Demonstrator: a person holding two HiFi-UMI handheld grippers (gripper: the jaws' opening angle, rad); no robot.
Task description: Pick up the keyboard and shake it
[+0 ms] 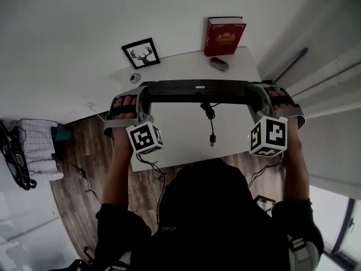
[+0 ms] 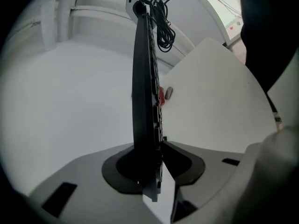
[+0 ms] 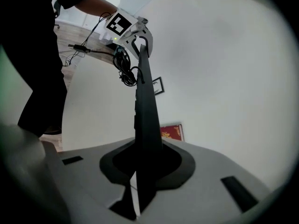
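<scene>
Keyboard (image 1: pixel 197 91) clamped at both ends, held in air.
Jaws of left gripper (image 1: pixel 144 95) and right gripper (image 1: pixel 256 95) are each pinched on one end of the keyboard, which is held level above the table (image 1: pixel 175 137), cable (image 1: pixel 211 120) dangling. Book (image 1: pixel 224 36), mouse (image 1: pixel 219 64) and framed picture (image 1: pixel 141 53) are seen at the table's far edge.

Keyboard (image 1: pixel 194 91): crosswise over the desk (image 1: pixel 186 145), left end in left gripper (image 1: pixel 143 99), right end in right gripper (image 1: pixel 258 99).
Cable (image 1: pixel 211 123): hangs from the keyboard's middle.
Picture frame (image 1: pixel 141 53): desk's far edge, left, against the wall.
Book (image 1: pixel 224 36): far edge, right, upright.
Mouse (image 1: pixel 219 64): just before the book.
</scene>
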